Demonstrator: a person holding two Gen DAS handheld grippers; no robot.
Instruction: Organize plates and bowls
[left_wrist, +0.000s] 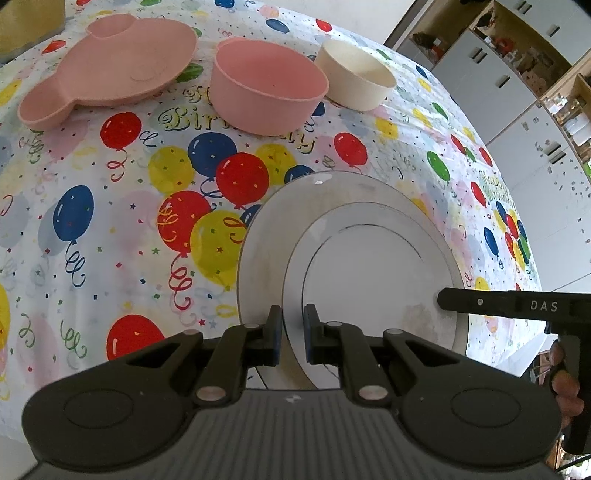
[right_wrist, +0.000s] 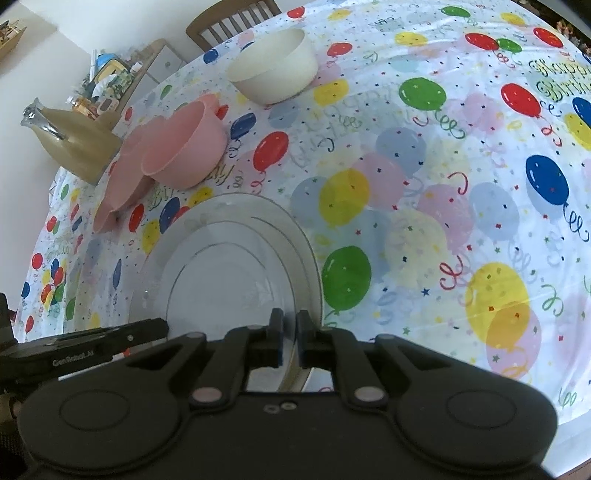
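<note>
Small white plate (left_wrist: 369, 266) lay stacked on large white plate (left_wrist: 266, 236), both on the near part of the desk (left_wrist: 110, 229) under its balloon-print cloth, with the rim of the small plate caught from two sides. Left gripper (left_wrist: 293, 328) pinched nearly shut on the near-left rim of that plate, blue pads hard against the thin edge. Right gripper (right_wrist: 290, 332) likewise clamped almost fully closed on the opposite rim, seen in the left view as a dark bar reaching onto the plate from the right. Judged to be the placing step: small plate appeared settled onto the larger one, though whether fully seated or held a hair above could not be told. Next move would call for easing both grips apart and drawing back without dragging the plate off centre. Both tools angled steeply downward toward the desk, converging from either side, a hand (left_wrist: 565, 384) visible gripping the right handle. Farther back stood pink bowl (left_wrist: 269, 92) just beside cream bowl (left_wrist: 354, 79), pink lobed plate (left_wrist: 110, 66) to their left. Bowls remained unstacked, probably the following job.
</note>
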